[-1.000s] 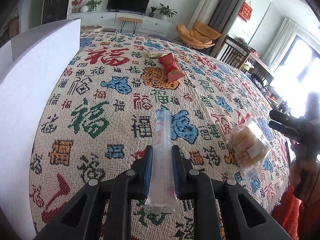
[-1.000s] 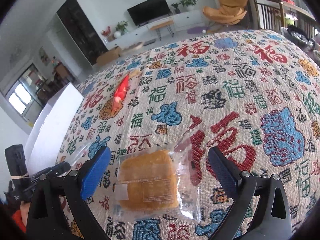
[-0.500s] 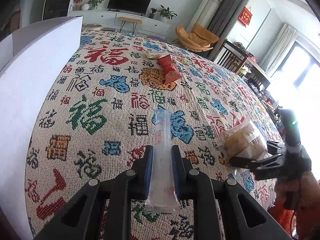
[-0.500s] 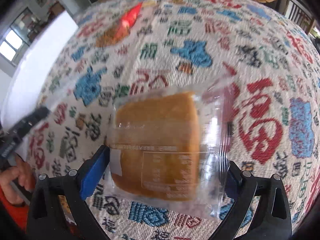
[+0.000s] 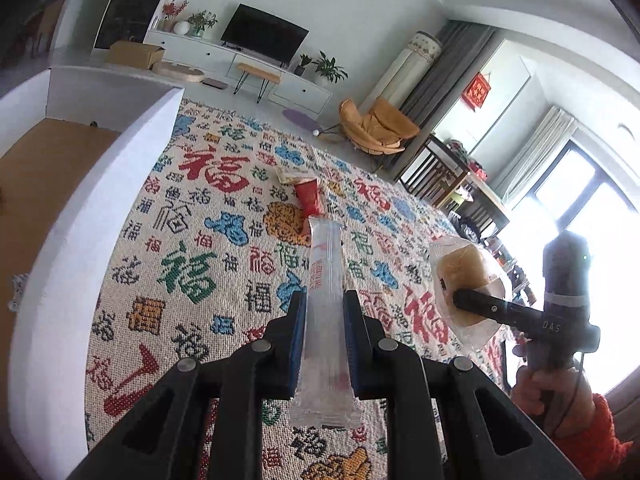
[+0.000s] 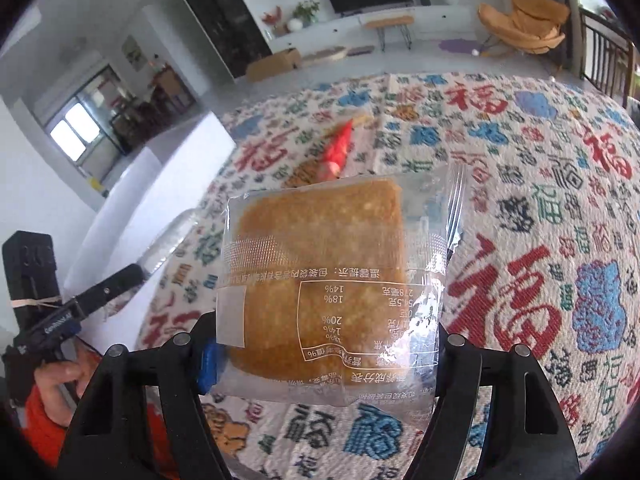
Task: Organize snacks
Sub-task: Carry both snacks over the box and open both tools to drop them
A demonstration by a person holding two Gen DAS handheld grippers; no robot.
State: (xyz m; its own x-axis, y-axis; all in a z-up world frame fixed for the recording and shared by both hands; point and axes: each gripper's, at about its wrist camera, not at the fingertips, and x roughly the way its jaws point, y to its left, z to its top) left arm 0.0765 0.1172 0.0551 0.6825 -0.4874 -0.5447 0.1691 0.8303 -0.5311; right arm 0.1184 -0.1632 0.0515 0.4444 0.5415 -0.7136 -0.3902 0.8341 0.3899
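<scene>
**Both claws loaded, both packets clear of the cloth**

Our left gripper (image 5: 324, 336) is clamped nearly shut on the long clear stick packet (image 5: 325, 280), which runs straight out between the blue pads toward 12 o'clock and sticks out behind them toward 6. Our right gripper (image 6: 320, 356) is closing its jaws on the square cake packet (image 6: 320, 280); the wrapper fills the gap from pad to pad and the cake stands up toward 12 o'clock, hiding much of the cloth behind it.

In the left wrist view the cake packet (image 5: 468, 276) and the right gripper (image 5: 476, 306) sit at 3 o'clock, near our stick packet but apart from it. The white box wall (image 5: 100, 240) curves along 9 o'clock, with its brown floor (image 5: 36, 184) visible over the rim. The patterned tablecloth (image 5: 192, 272) between the wall and the claw is bare. The red packet (image 5: 309, 198) and a pale packet (image 5: 290, 176) touching it lie at 12 o'clock, well beyond the stick's tip.

Against a second ago, both packets have left the cloth; the cake then lay flat between wide jaws. We now see over the box wall, which before showed only its outer face.
</scene>
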